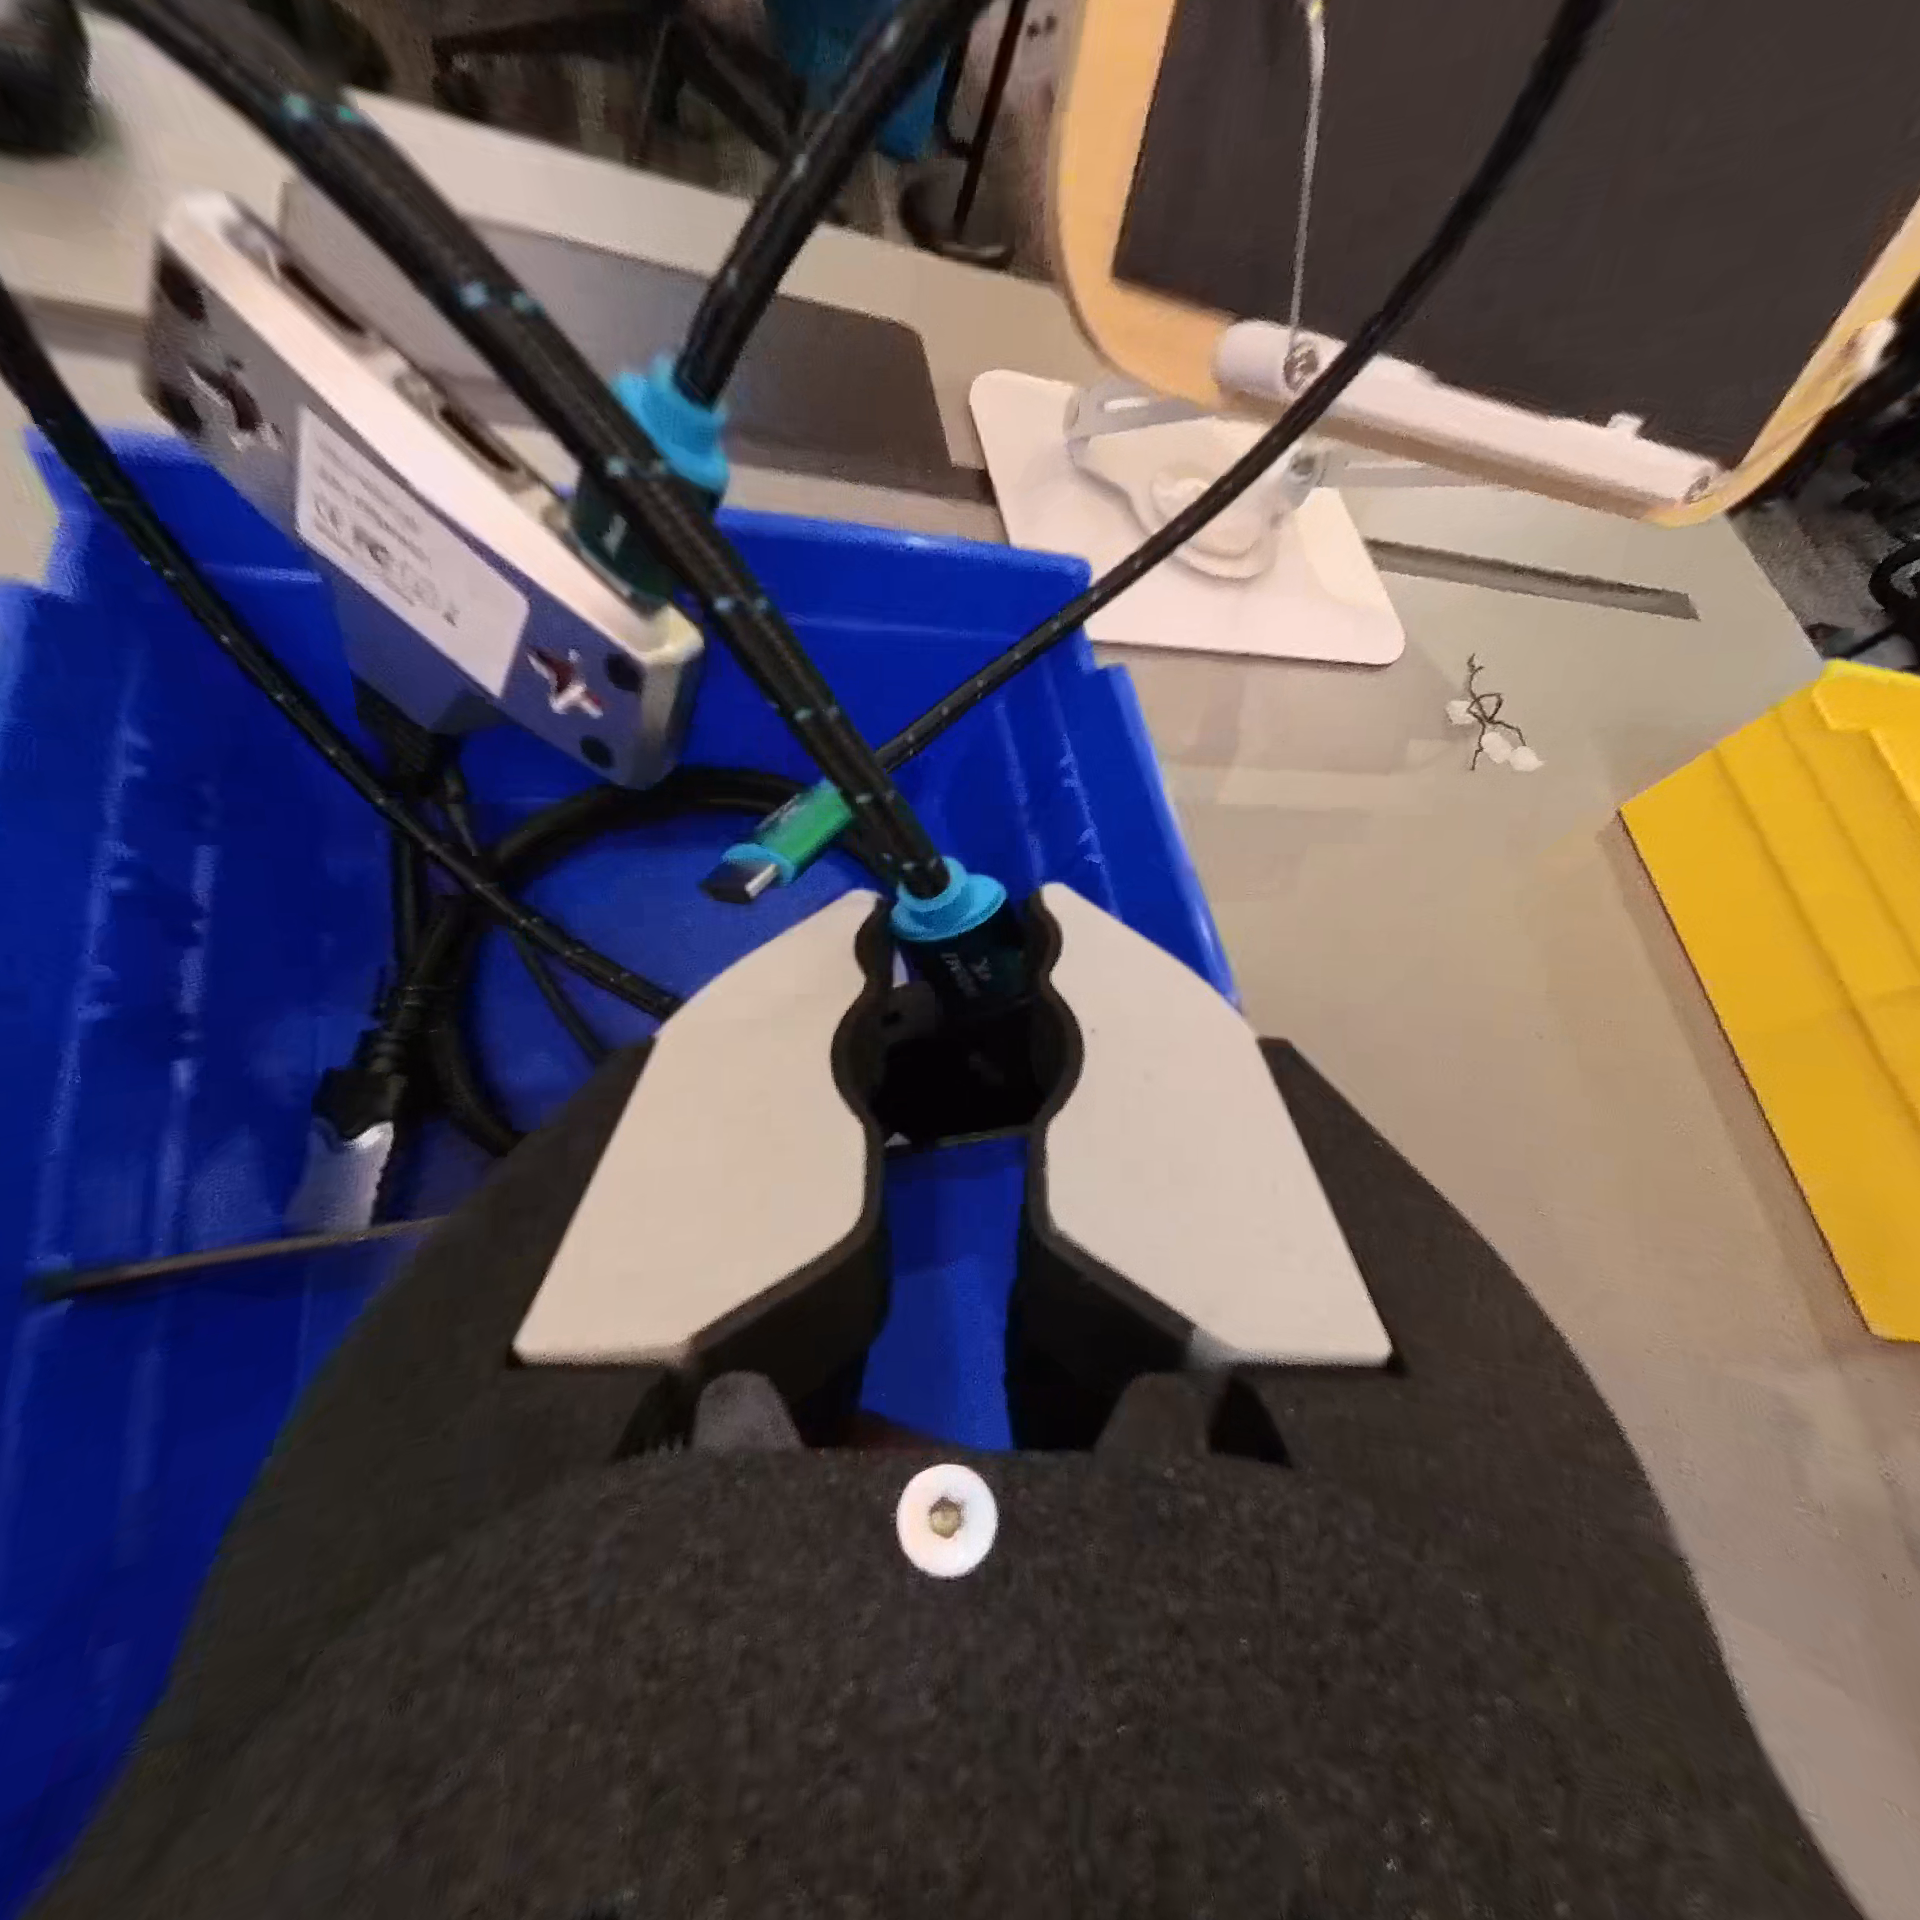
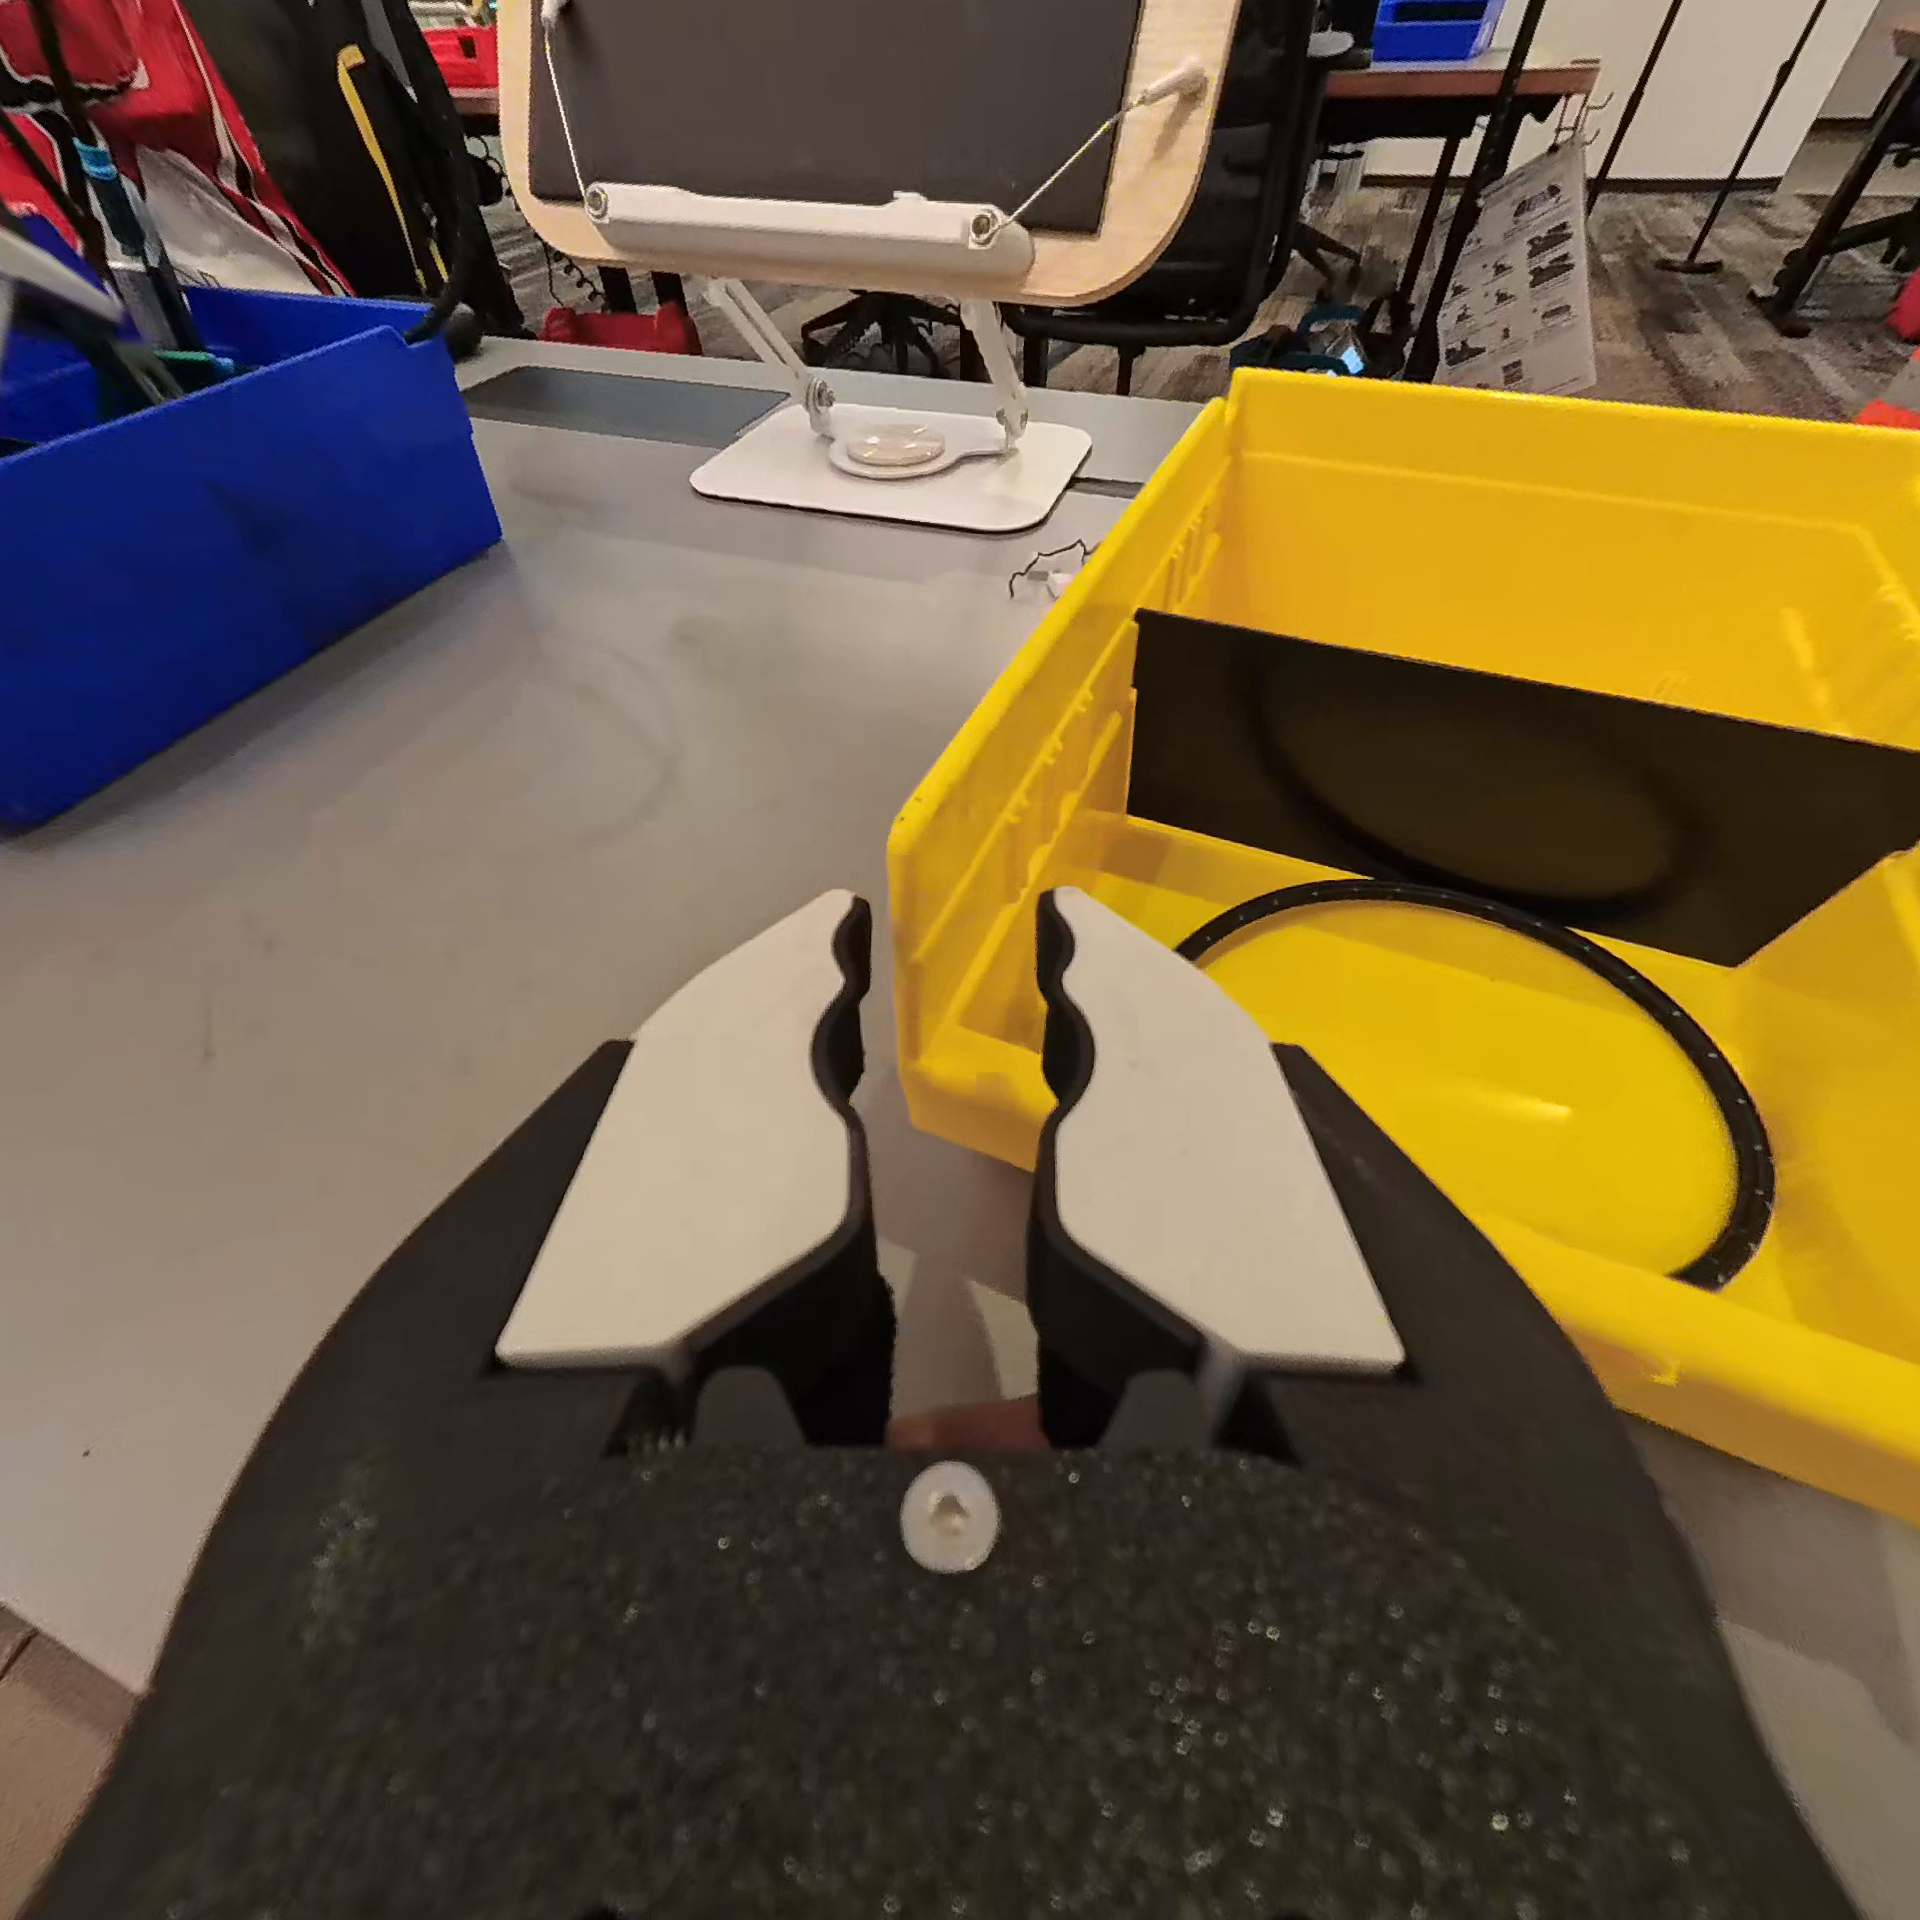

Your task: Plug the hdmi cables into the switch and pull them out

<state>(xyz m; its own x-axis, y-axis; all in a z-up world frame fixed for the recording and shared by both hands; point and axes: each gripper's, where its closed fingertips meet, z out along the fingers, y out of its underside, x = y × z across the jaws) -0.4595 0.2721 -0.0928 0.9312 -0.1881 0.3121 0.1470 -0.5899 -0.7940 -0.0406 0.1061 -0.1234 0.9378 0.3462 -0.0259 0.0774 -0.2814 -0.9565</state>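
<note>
Braided black cable with a blue collar ends in a dark HDMI plug (image 1: pixel 971 961), and the left gripper (image 1: pixel 954 914) has its jaws clamped on that plug body, collar just beyond the tips. Silver switch (image 1: pixel 416 530) hangs tilted ahead and left of the jaws, above the blue bin (image 1: pixel 156 935); a second plug (image 1: pixel 623 520) is already seated in a port at its near end. A loose green-shelled connector (image 1: pixel 784 842) lies just ahead of the left jaw, among coiled leads. Right gripper (image 2: pixel 951 935) hovers over the grey table (image 2: pixel 468 883), jaws apart and empty, yellow bin (image 2: pixel 1351 499) right of them. Judgement: held plug is either just pulled or bound for a free port; blur hides which. To insert well, square the plug to the slot, keep cables uncrossed, push straight, and steady the hanging switch, since it looks free to swing.
</note>
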